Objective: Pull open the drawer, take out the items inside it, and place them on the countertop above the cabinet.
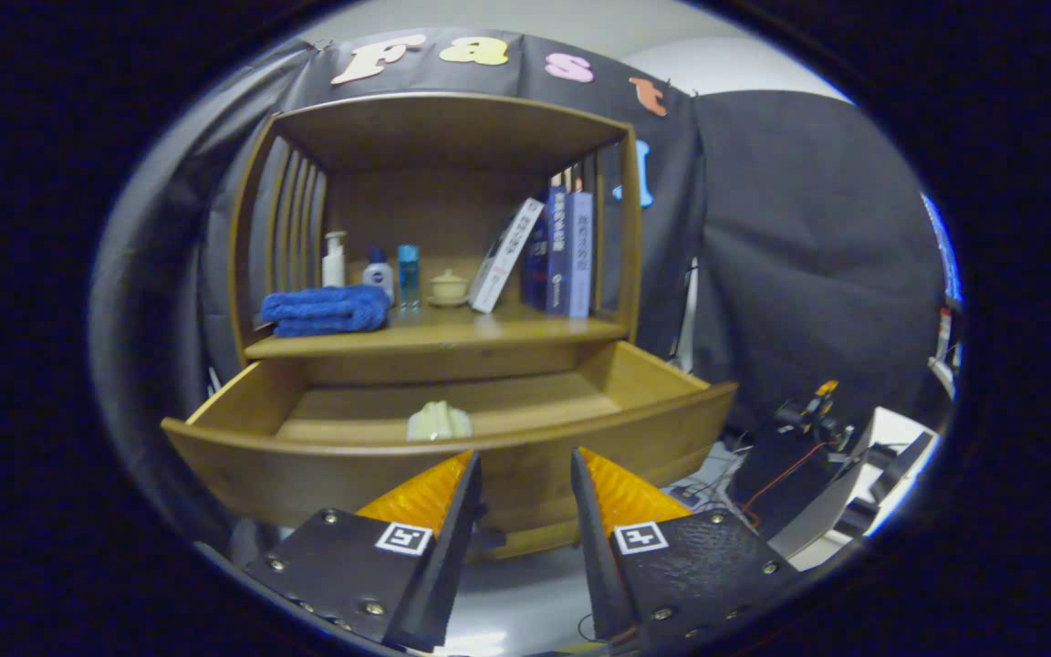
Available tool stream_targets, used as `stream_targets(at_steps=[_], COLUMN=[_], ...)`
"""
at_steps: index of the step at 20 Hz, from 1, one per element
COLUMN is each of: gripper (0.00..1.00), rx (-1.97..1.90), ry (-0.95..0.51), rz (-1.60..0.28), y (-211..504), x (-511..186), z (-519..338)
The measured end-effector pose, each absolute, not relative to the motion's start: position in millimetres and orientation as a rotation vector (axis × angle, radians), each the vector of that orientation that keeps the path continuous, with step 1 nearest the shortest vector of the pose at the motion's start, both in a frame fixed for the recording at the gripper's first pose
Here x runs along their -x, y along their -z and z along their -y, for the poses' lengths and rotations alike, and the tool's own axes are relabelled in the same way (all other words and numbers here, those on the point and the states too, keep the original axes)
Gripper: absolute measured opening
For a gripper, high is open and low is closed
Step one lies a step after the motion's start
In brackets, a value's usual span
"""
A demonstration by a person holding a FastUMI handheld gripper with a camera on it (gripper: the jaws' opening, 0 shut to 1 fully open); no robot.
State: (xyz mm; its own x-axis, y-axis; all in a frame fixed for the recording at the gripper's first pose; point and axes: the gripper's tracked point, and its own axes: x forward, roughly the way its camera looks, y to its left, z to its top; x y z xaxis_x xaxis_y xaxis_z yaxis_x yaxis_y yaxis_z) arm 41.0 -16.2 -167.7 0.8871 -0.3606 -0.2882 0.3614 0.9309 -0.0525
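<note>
Gripper view: the gripper (525, 461) sat at the lower centre of the frame with its two fingers spread apart and nothing between them; the fingertips lay just in front of the drawer front, with no contact that could be confirmed. The drawer (452, 456) of the wooden cabinet (439, 119) stood pulled open across the middle of the frame, its curved front panel directly beyond the fingertips. Inside the drawer, close behind the front panel and slightly left of the gap between the fingers, lay one pale, cream-coloured item (439, 422), partly hidden by the panel edge; its kind could not be told. Above the drawer, the bench (452, 330) of the cabinet carried, from left to right, a folded blue towel (327, 310), a white pump bottle (334, 260), a small white bottle with a dark cap (379, 272), a clear blue bottle (408, 276), a small cream lidded cup on a saucer (449, 286), and a row of books (553, 255), the leftmost one white and leaning against the upright blue ones. At the lower right of the frame, beside the cabinet, stood dark equipment with cables (808, 447) on a light surface.
</note>
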Motion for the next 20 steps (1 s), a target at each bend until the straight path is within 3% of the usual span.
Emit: stream_targets(at_steps=[10,16,20], gripper=[0.58,0.58,0.59], rx=[-0.163,-0.183,-0.148], ry=[0.576,0.687,0.779], rz=[-0.177,-0.341,-0.587], y=[85.0,121.6,179.5], x=[-124.3,-183.1,-190.5], z=[5.4,-3.8,-2.1])
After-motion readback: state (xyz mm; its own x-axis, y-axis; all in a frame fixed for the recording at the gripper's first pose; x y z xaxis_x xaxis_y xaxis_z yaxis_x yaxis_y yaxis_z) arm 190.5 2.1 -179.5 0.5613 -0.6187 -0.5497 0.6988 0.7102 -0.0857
